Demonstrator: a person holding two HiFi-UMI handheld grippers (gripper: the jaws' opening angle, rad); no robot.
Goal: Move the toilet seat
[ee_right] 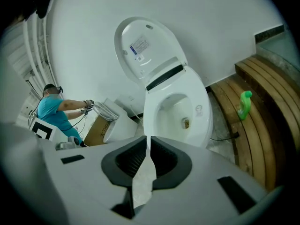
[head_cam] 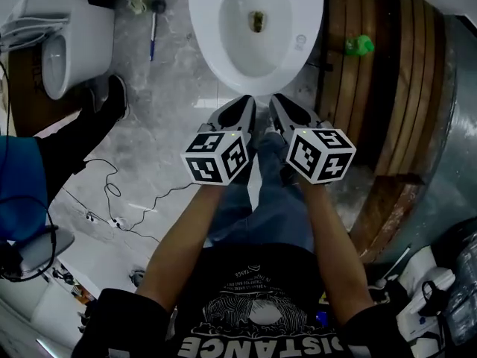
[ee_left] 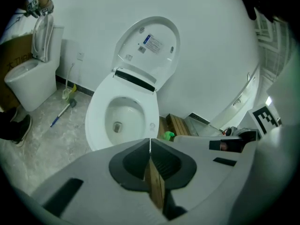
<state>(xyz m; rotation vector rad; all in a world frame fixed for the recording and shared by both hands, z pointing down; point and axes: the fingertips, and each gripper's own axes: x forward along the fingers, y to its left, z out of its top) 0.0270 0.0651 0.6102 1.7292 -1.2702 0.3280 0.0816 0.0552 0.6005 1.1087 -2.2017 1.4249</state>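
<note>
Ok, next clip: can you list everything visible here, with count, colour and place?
toilet: one, white, centre, ahead of the tongs
lid: one, white, raised against the wall
second toilet: one, white, far left
cardboard box: one, brown, beside the second toilet
other person: one, teal top, hands at the second toilet
green bottle: one, on the boards, right of the toilet
wooden boards: several, brown, right side
blue-handled tool: one, on the floor left of the toilet
cable: black, on the grey floor, left
left tongs: grey, shut, empty
right tongs: grey, shut, empty
</note>
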